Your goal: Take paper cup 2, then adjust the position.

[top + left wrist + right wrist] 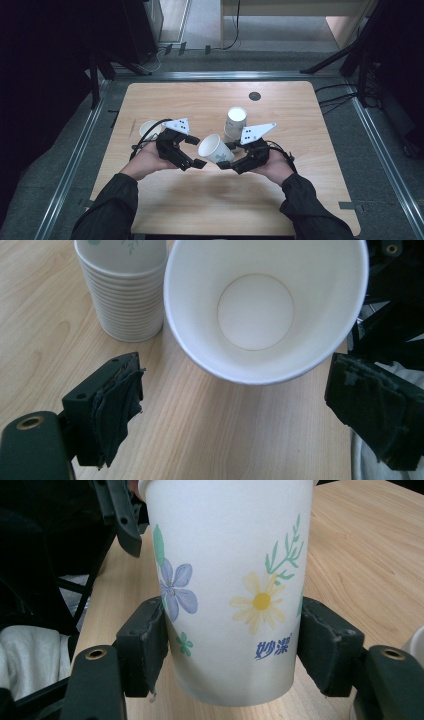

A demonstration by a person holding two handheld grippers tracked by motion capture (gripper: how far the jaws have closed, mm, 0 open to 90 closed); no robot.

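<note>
wooden table (300, 170) — stacked cups (235, 122), lone cup (149, 129)

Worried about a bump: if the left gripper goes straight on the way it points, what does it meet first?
Probably the open mouth of the cup held by the right gripper; the left gripper faces it with open jaws.

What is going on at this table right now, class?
A person works with a gripper in each hand. The right gripper is shut on a flowered paper cup, holding it on its side with the mouth towards the left gripper. The left gripper's jaws stand open in front of the cup's rim, not touching it. A stack of cups stands behind on the table, and a single cup sits at the left.
</note>
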